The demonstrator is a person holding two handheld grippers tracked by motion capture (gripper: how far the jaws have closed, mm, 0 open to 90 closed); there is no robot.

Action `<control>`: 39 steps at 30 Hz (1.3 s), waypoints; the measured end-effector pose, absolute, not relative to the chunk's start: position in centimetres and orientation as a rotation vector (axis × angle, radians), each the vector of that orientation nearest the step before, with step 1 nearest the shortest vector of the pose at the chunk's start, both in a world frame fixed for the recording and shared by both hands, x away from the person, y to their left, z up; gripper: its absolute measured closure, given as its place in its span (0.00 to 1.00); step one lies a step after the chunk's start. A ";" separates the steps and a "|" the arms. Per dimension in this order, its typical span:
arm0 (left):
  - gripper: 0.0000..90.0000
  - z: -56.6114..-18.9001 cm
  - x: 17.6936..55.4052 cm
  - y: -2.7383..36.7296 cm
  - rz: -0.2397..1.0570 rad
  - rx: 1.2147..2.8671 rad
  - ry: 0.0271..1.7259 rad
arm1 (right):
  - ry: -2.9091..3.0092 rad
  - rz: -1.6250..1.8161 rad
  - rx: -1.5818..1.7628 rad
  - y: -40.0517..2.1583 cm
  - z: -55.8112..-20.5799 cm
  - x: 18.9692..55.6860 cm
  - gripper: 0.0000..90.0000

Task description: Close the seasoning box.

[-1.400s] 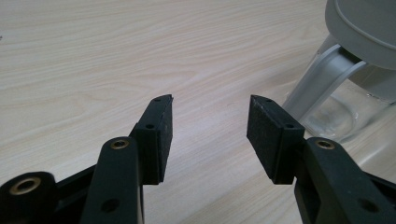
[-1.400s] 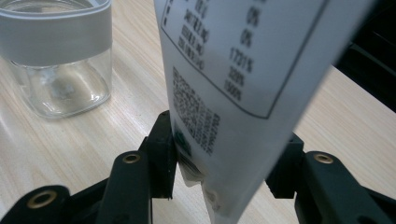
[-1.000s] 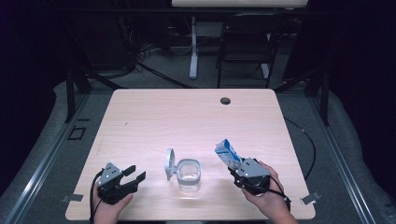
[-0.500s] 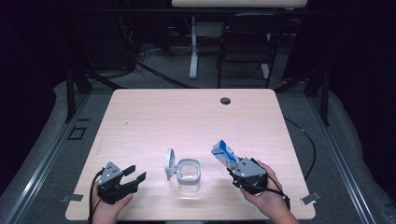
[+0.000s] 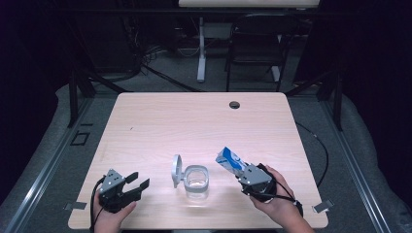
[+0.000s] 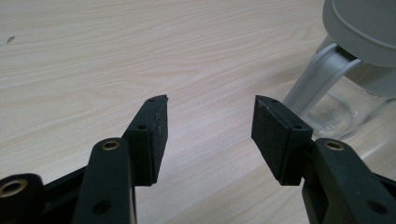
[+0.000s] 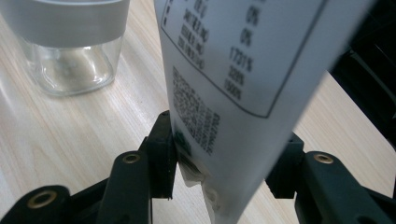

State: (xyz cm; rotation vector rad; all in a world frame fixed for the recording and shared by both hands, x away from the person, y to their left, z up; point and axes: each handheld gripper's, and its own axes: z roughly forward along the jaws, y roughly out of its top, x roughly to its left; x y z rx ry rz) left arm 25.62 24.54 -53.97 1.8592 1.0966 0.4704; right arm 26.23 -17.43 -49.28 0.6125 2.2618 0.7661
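Item 1. Table point(image 5: 160, 121) — light wood-grain top with a small dark round grommet point(image 5: 234, 104) near its far edge. Dark floor and the legs of other furniture lay beyond it.

Item 2. Jar point(image 5: 197, 182) — clear glass, squarish with rounded corners, grey collar at the mouth, standing upright near the table's front edge, about midway between the two hands. Its grey round lid point(image 5: 177, 170) was flipped open and stood on edge at the jar's left side, joined by a grey hinge strap. In the right gripper view the jar point(image 7: 70, 51) appeared upper left; the glass looked empty, though the bottom was not clear enough to be sure.

Item 3. Pouch point(image 5: 231, 160) — blue and white packet, held tilted, its free end pointing up and toward the jar, just to the right of the jar's mouth and not touching it. In the right gripper view the pouch point(image 7: 238, 79) showed a white back with a printed table and fine text, too blurred to read.

Item 4. Right gripper point(image 5: 245, 171) — in the person's right hand, jaws clamped on the lower end of the pouch, one pad on each face.

Item 5. Left gripper point(image 5: 136, 180) — in the left hand at the table's front left, well apart from the jar, jaws spread wide with only bare tabletop between them. Its own view had the jar's lid and hinge point(image 6: 355, 51) at upper right.
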 end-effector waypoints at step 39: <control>0.52 -53.5 25.4 24.9 0.493 1.847 1.115 | 2.300 0.628 0.470 -15.9 -49.0 26.3 0.59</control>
